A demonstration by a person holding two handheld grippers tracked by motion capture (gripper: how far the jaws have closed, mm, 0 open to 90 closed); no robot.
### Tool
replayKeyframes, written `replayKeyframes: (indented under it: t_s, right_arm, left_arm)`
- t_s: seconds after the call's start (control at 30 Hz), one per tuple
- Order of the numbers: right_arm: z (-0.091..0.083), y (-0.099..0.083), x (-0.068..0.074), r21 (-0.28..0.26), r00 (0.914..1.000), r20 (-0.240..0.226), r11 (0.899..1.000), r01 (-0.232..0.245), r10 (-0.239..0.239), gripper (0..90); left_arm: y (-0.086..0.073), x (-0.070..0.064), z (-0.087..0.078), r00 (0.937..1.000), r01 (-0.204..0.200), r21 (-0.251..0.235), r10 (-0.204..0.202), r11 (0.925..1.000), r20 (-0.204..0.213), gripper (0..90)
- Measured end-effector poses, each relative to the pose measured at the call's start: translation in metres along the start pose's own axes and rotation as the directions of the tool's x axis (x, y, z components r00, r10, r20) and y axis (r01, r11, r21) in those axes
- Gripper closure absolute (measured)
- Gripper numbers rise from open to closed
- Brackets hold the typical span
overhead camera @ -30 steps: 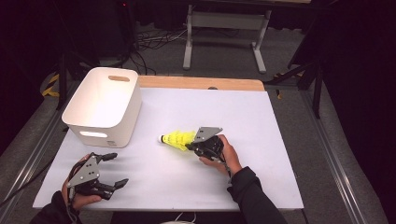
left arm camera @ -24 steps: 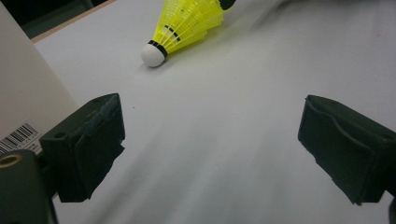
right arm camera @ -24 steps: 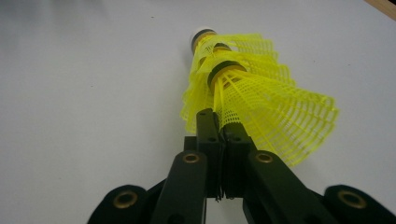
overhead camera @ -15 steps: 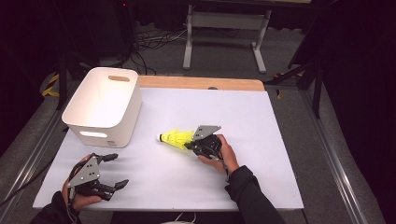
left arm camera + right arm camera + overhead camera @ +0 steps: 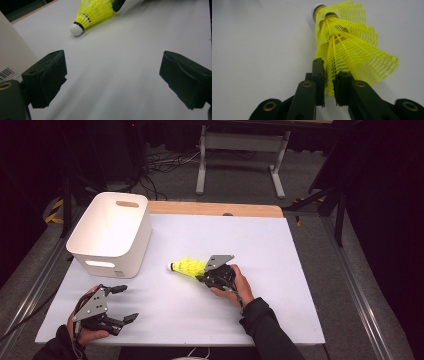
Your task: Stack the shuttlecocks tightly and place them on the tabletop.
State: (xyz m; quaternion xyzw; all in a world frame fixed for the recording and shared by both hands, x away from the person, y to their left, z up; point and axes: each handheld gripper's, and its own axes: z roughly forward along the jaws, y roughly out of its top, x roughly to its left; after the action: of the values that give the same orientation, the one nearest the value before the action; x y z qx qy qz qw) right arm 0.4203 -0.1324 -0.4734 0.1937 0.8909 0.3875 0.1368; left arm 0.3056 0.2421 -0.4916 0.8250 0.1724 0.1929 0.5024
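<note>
High view: the white worktop [image 5: 300,270] stretches wide and bare to the right of the white storage bin [image 5: 112,232], which stands at the worktop's far left corner, its near wall facing the person. A strip of bare wood edges the worktop's far side, beside the bin. The yellow shuttlecock [image 5: 186,267] lies just to the right of the bin's near corner, close to it but apart, its white cork nose pointing toward the bin. The right hand-held gripper [image 5: 209,275] sits at the shuttlecock's skirt end, farther from the bin. The left hand-held gripper [image 5: 122,304] rests in front of the bin, near the worktop's near edge, with open surface between it and the bin.

Right gripper view shows the jaws clamped on the rim of the shuttlecock [image 5: 347,47], pinching one fold of its yellow mesh skirt; the skirt is flattened and splayed, ribs fanning from a banded cork tip. Left gripper view has its jaws spread wide apart over bare worktop, the shuttlecock [image 5: 93,13] lying ahead, the bin's labelled wall at the left edge.
</note>
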Motion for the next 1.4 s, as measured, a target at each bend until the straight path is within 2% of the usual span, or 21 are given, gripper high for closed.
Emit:
replayKeyframes:
  t_s: [0.17,0.4,0.7,1.03,1.23,1.4]
  right_arm:
    - [-0.003,0.000,0.000,0.003,0.9999,0.013,1.000,-0.001,0.001,72.3]
    - [-0.017,0.006,0.004,-0.005,0.9987,0.038,0.999,0.034,-0.034,63.6]
    - [-0.027,0.009,0.003,-0.011,0.9970,0.073,1.000,0.029,-0.028,52.7]
    - [-0.044,0.013,0.004,-0.034,0.9935,0.110,0.999,0.034,-0.030,45.0]
    - [-0.050,0.015,0.007,-0.044,0.9911,0.124,0.998,0.054,-0.048,42.2]
    - [-0.056,0.018,0.013,-0.051,0.9857,0.150,0.995,0.085,-0.076,38.6]
  left_arm:
    - [0.000,0.000,0.000,1.0000,-0.003,0.003,0.003,1.0000,-0.001,8.2]
    - [0.000,0.000,0.001,1.0000,-0.003,0.008,0.003,1.0000,-0.005,8.3]
    - [0.000,0.000,0.000,0.9999,-0.005,0.009,0.006,0.9999,-0.009,8.3]
    - [0.000,0.000,0.000,0.9999,-0.004,0.006,0.004,1.0000,-0.012,8.3]
    - [0.000,0.000,0.001,1.0000,0.001,0.016,-0.001,0.9999,-0.007,8.6]
    - [0.000,0.000,0.001,0.9999,0.004,0.015,-0.003,0.9999,-0.011,8.6]
